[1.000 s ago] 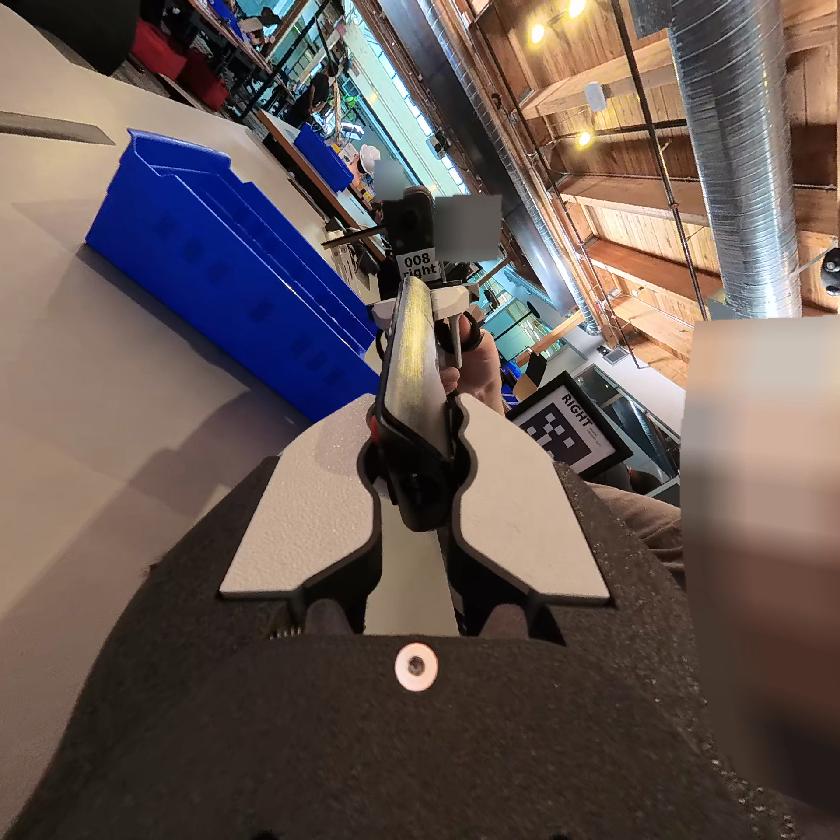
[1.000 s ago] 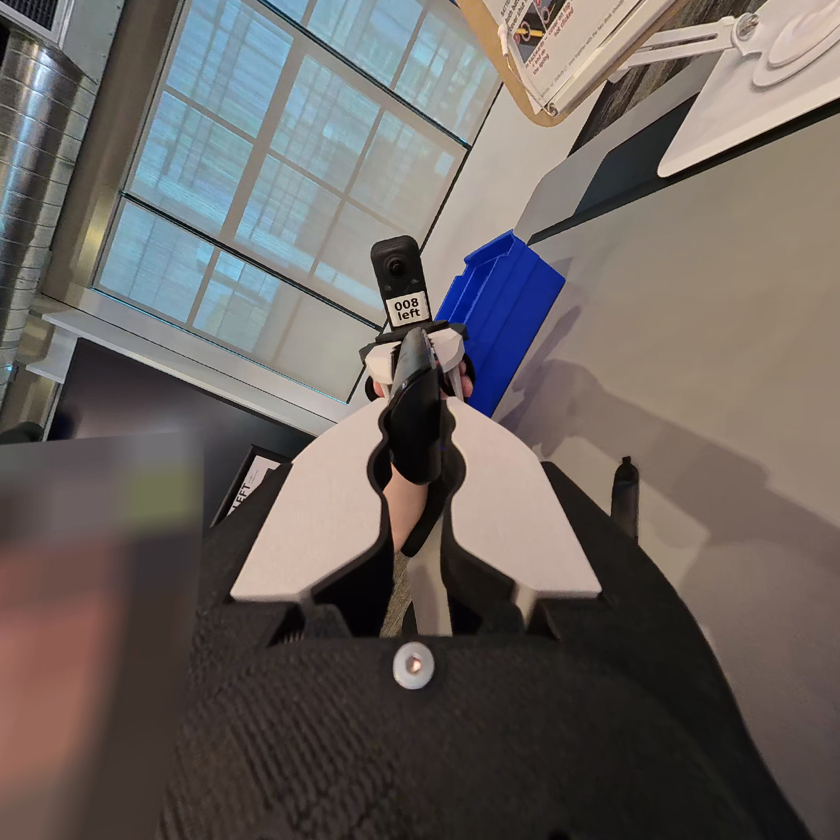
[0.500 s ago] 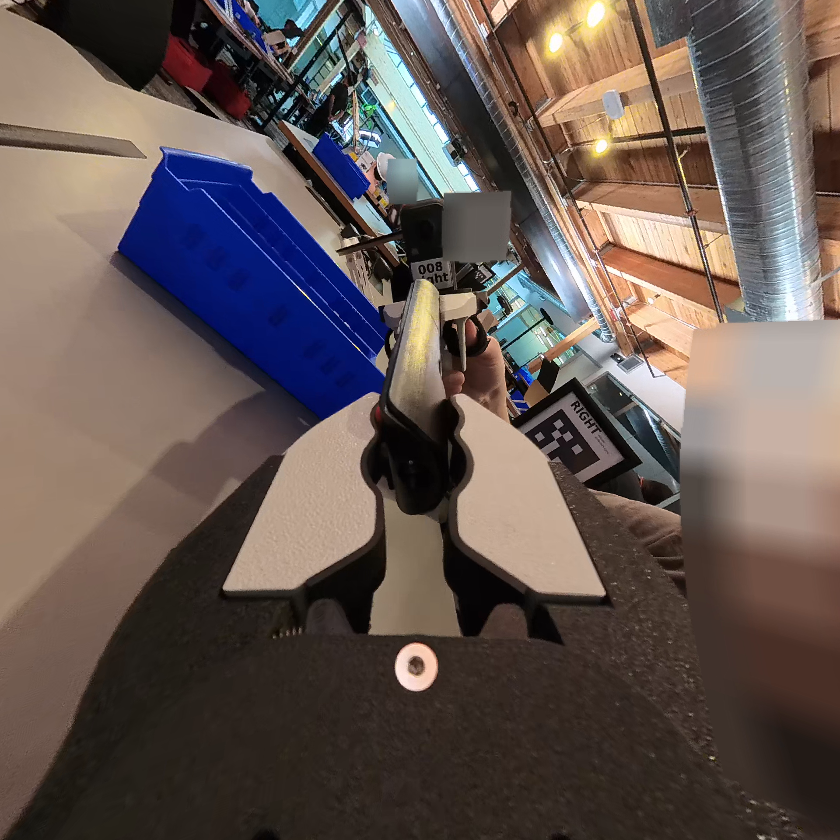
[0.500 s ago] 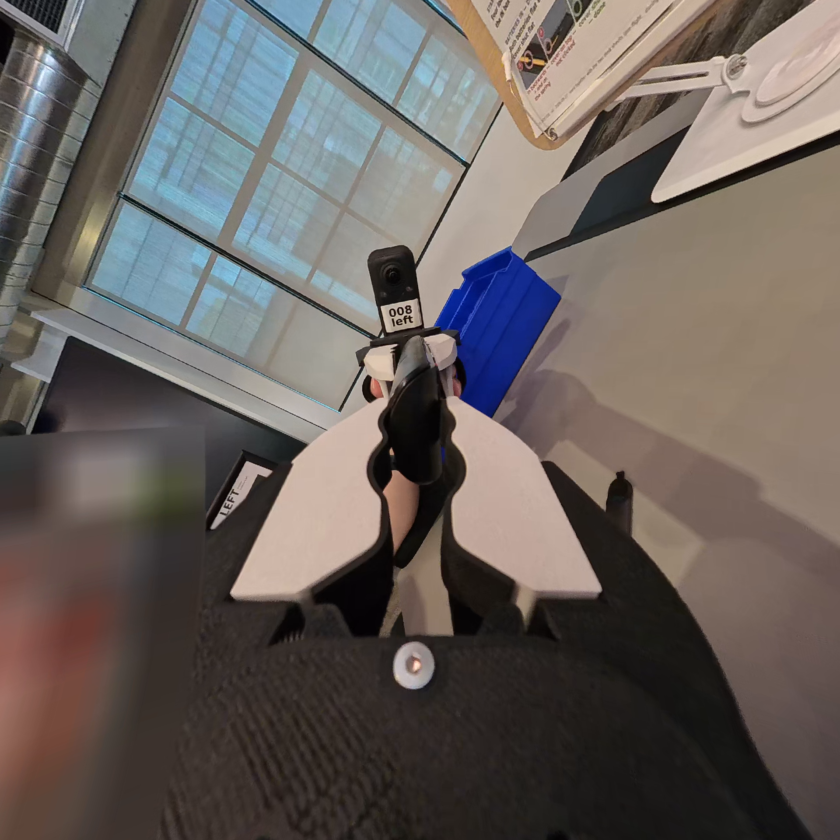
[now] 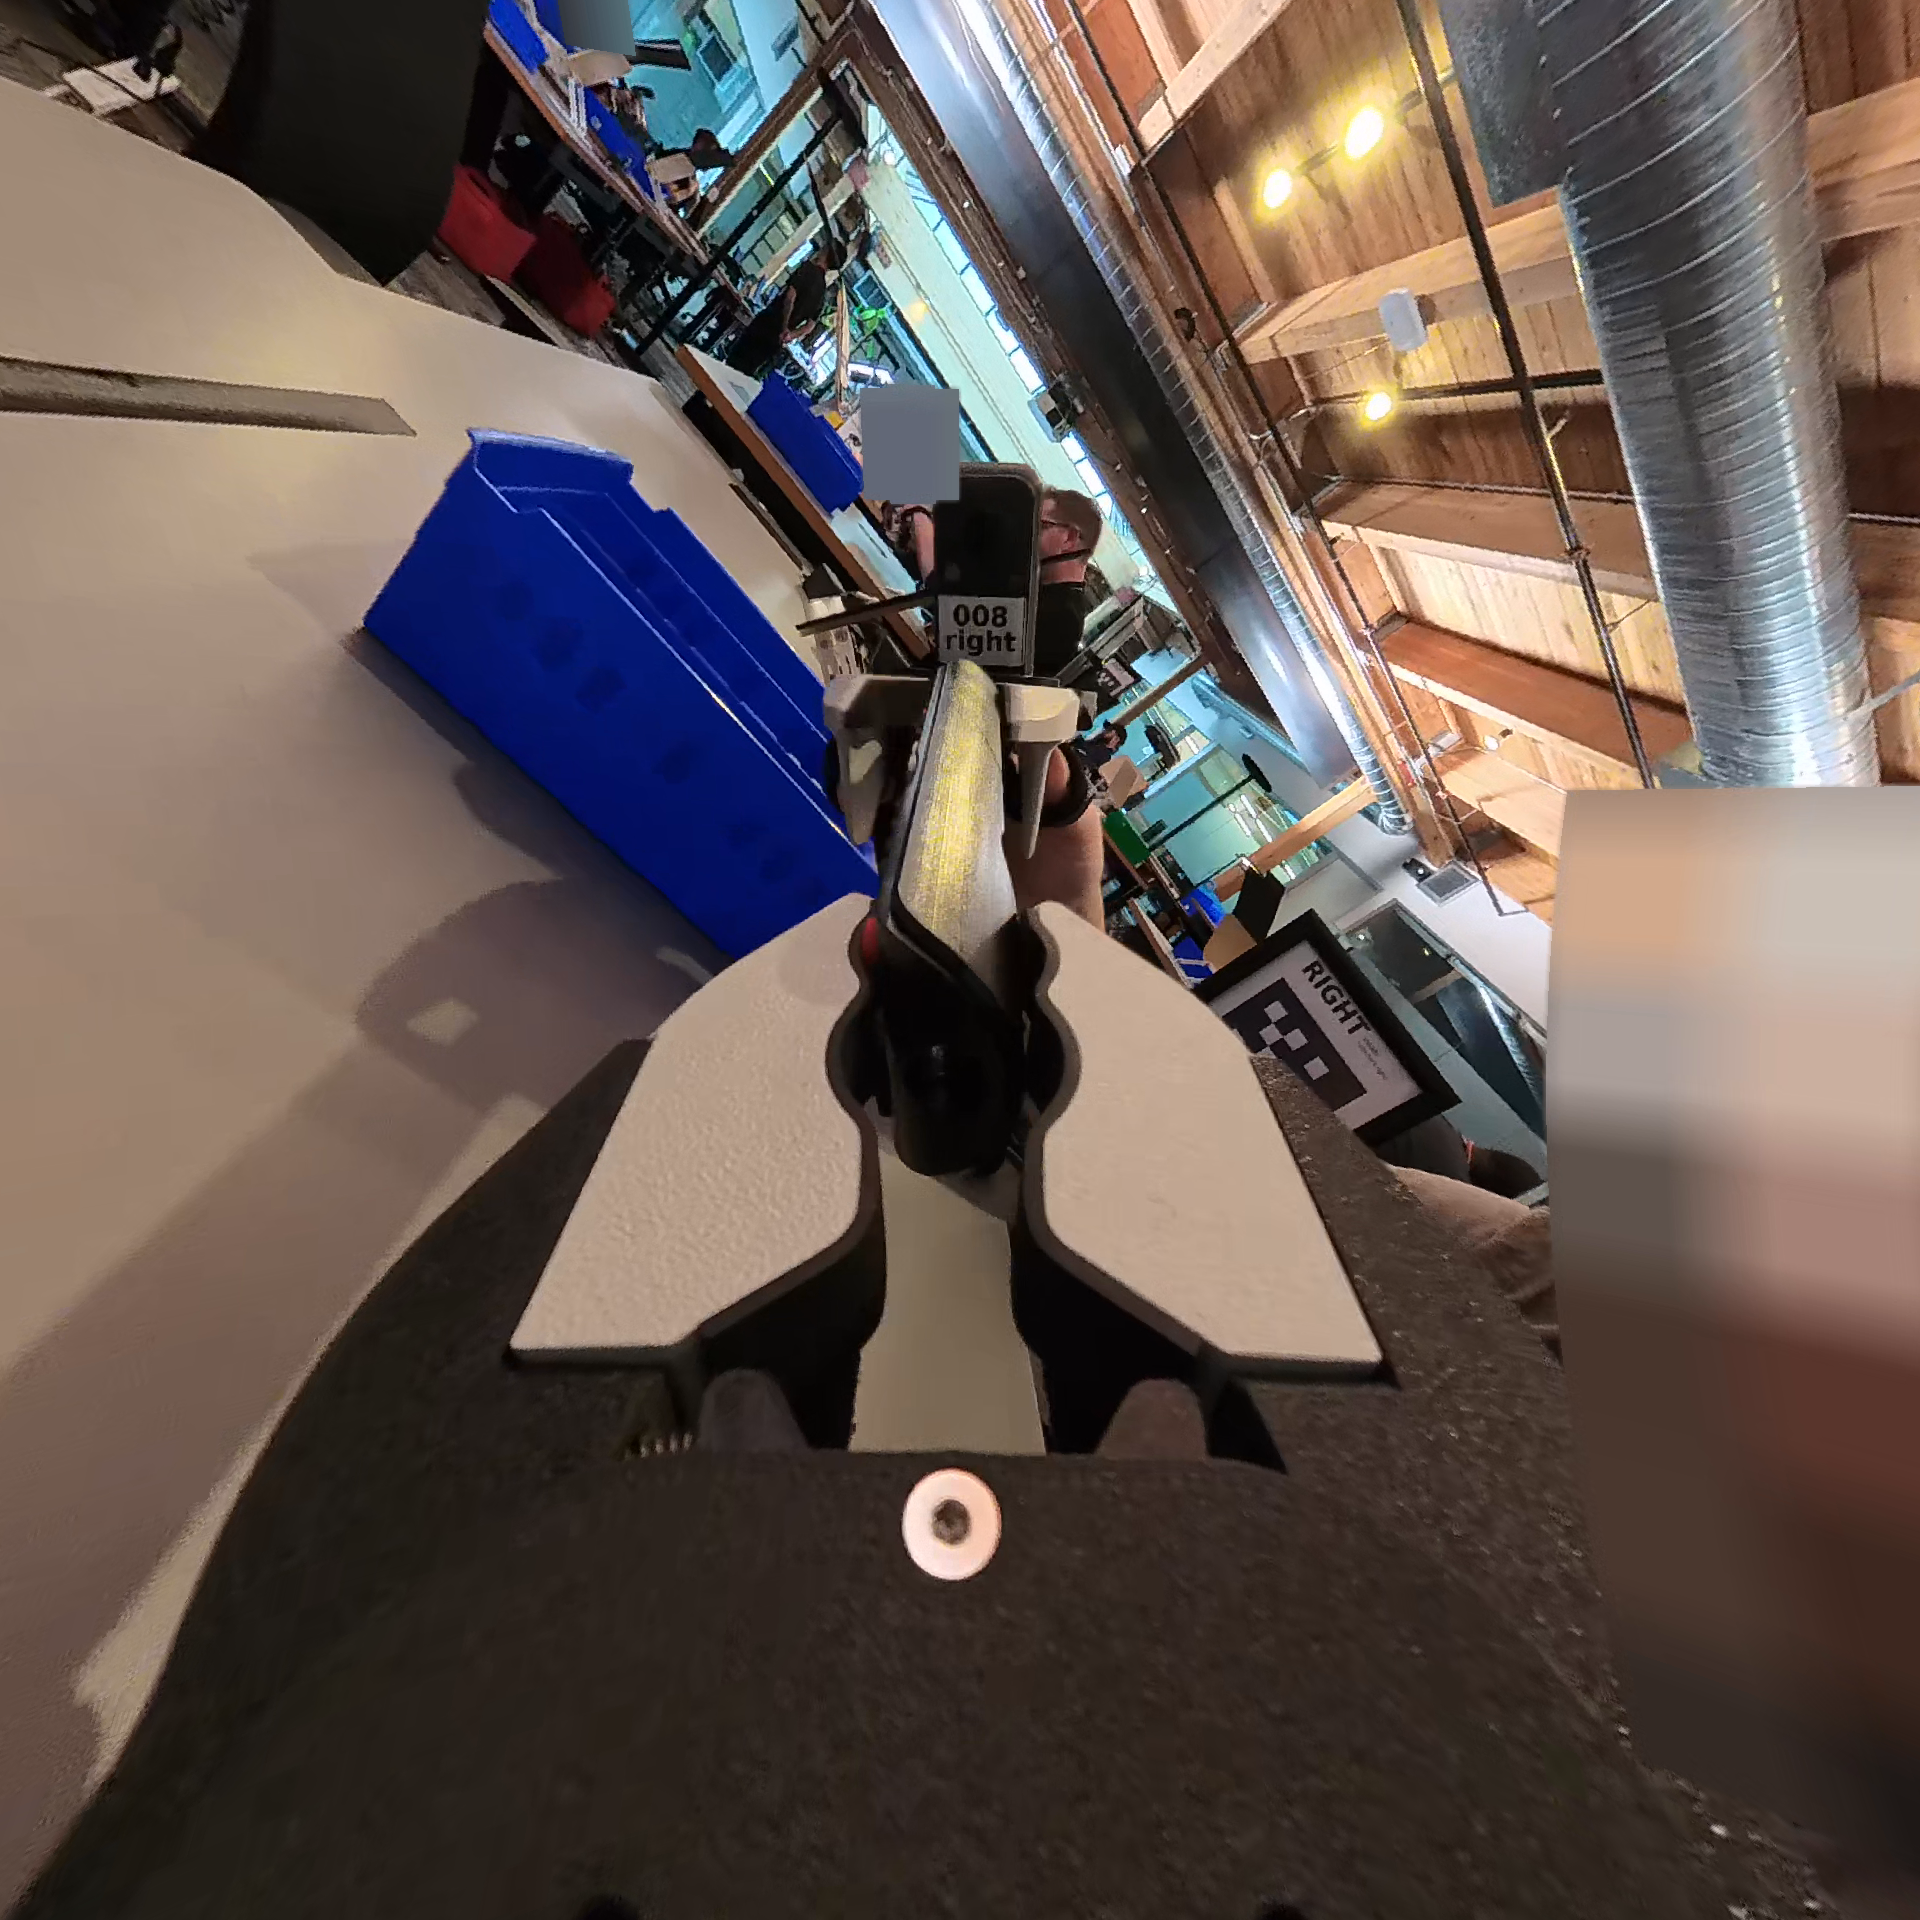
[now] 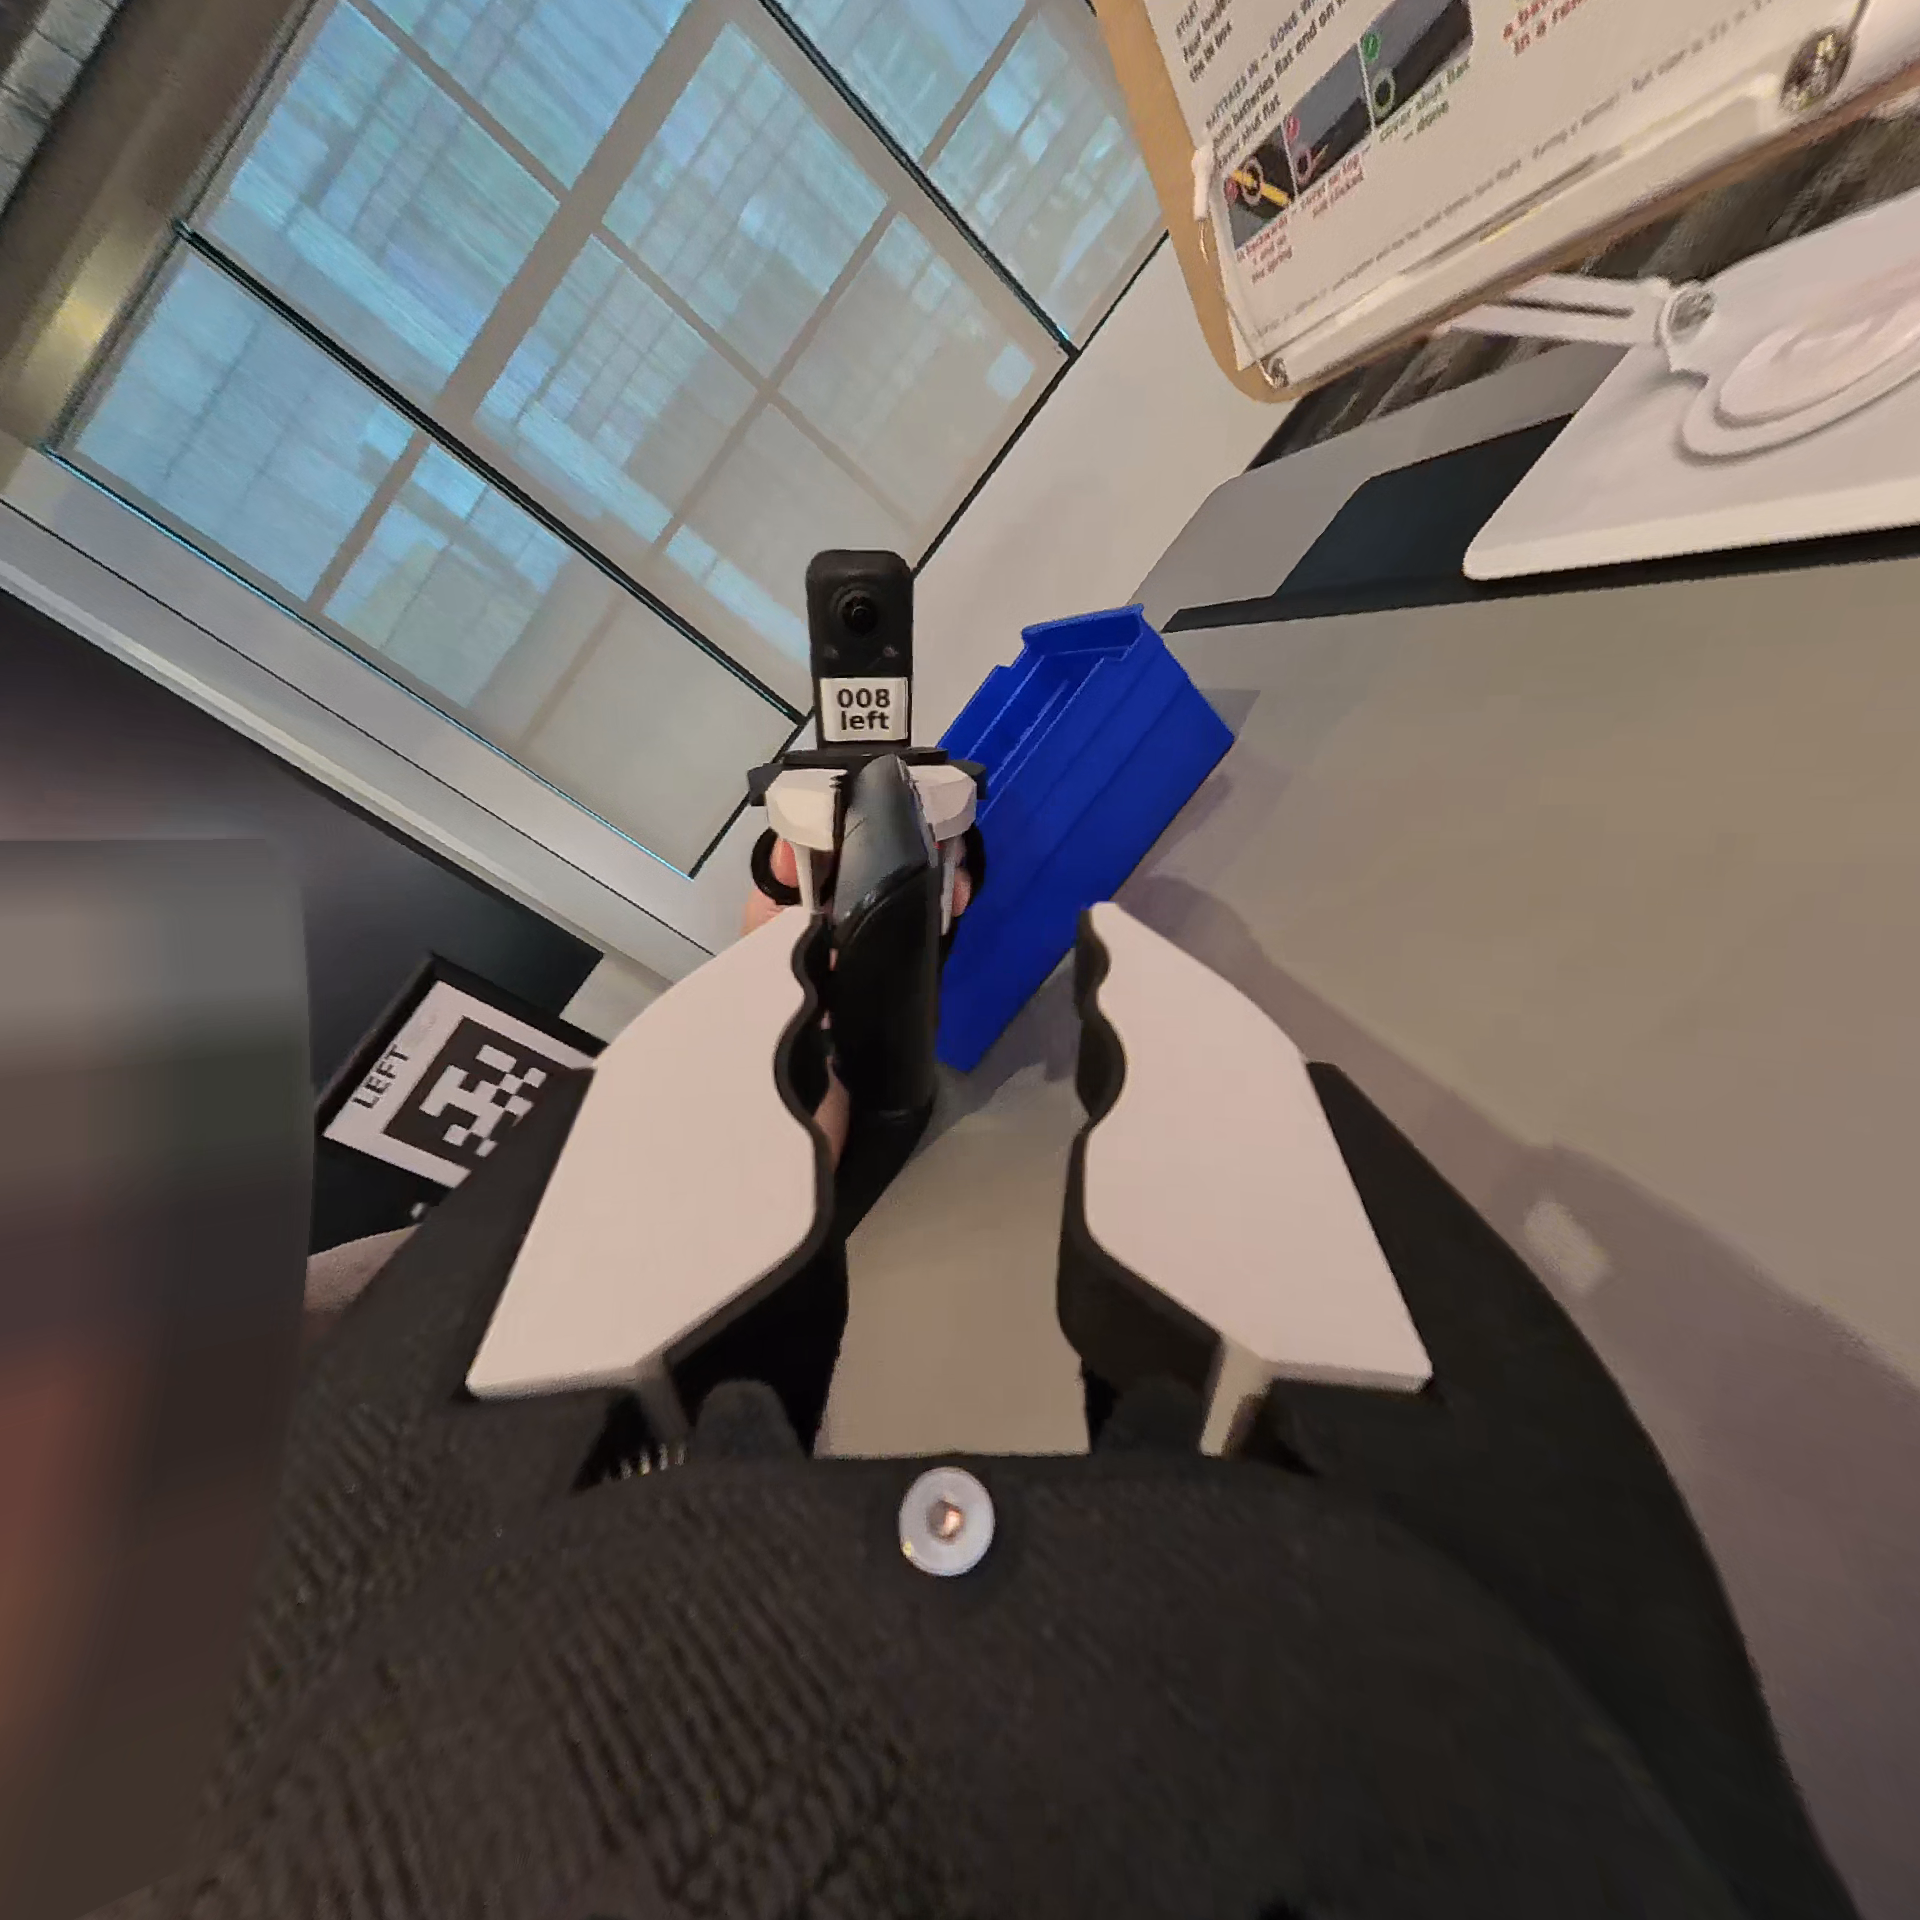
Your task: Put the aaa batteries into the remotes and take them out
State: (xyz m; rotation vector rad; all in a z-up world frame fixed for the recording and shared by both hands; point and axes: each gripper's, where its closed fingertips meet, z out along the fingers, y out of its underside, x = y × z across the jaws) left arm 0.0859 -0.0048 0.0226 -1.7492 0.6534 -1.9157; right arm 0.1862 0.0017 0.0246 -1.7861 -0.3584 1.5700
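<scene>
A black remote (image 5: 951, 862) hangs in the air between my two grippers, which face each other end to end. My left gripper (image 5: 940, 925) is shut on the remote's near end. The right gripper (image 5: 948, 748) shows at its far end. In the right wrist view my right gripper (image 6: 945, 925) is open: the remote (image 6: 883, 987) lies between the fingers against the left one, with a gap to the right one. The left gripper (image 6: 868, 821) holds its far end there. No batteries are in view.
A blue bin (image 5: 623, 707) stands on the grey table (image 5: 208, 831) and also shows in the right wrist view (image 6: 1081, 790). An instruction board (image 6: 1455, 156) on a white stand base (image 6: 1714, 436) is at the back. Marker cards (image 5: 1320, 1039) (image 6: 447, 1101) sit nearby.
My right gripper has opened and let go of the remote. My left gripper still grips it. Both views have shifted slightly.
</scene>
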